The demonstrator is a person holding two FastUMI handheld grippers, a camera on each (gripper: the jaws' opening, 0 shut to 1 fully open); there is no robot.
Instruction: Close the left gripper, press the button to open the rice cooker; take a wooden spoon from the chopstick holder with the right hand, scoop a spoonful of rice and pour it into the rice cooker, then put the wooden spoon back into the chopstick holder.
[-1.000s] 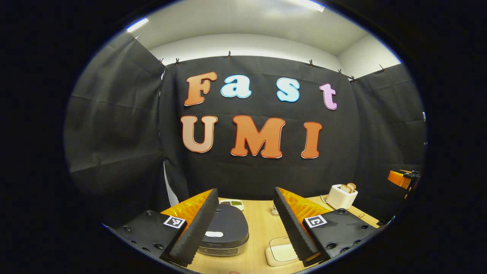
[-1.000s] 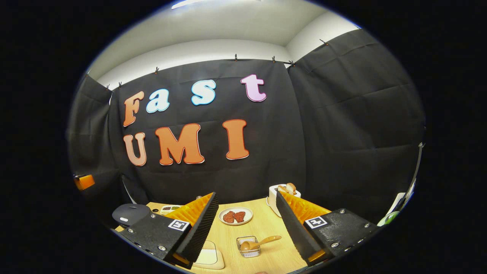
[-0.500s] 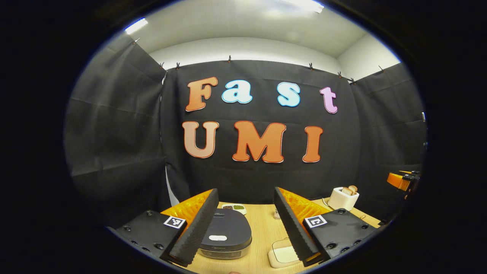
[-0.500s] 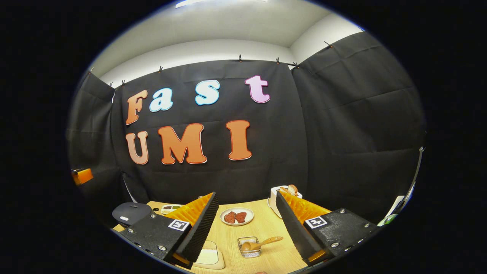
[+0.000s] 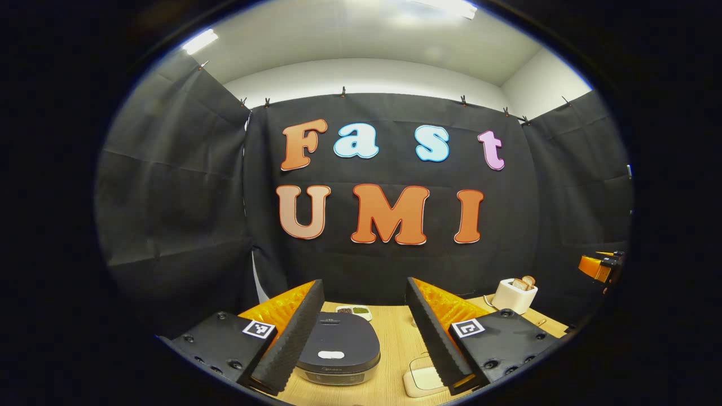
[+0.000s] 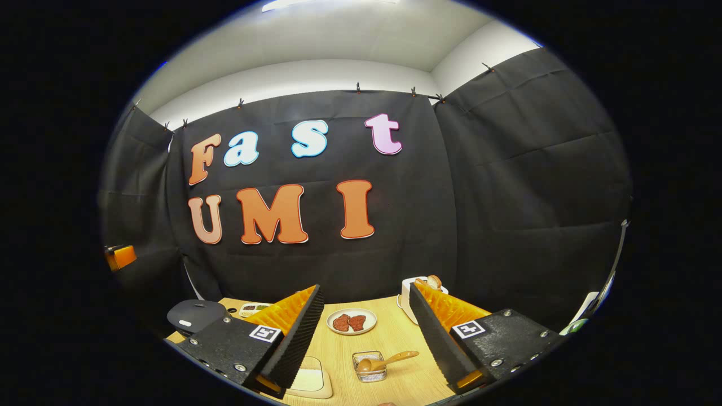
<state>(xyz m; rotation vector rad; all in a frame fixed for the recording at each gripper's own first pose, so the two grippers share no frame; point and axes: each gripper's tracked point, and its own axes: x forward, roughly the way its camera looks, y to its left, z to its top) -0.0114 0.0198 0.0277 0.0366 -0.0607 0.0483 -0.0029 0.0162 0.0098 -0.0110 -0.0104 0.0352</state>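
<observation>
- On the counter, in the left gripper view: rice cooker sitting low and dark, lid down, a pale oval button showing on top near the front edge.
- Just beyond the cooker: small divided dish lying near the booth wall, holding dark and green contents.
- To the right of the cooker: pale, flat rice container resting on the counter, partly hidden behind the right-hand finger.
- Further back on the right: white toaster standing with bread poking out of its slots.
- Left gripper hovering above the counter, pointing level toward the wall, jaws spread wide and gripping nothing, the cooker lying between the fingers and nearer the left-hand one.
- At the right rim of the same view: part of the other gripper showing.
- On the counter in the right gripper view: small clear chopstick holder standing between the fingers, wooden spoon lying in it, bowl down inside and handle leaning out toward the right.
- Behind the holder: round plate carrying two reddish pieces of food.
- Right gripper hanging above the counter, aiming level at the wall, jaws gaping wide and clasping nothing, well apart from the spoon.
</observation>
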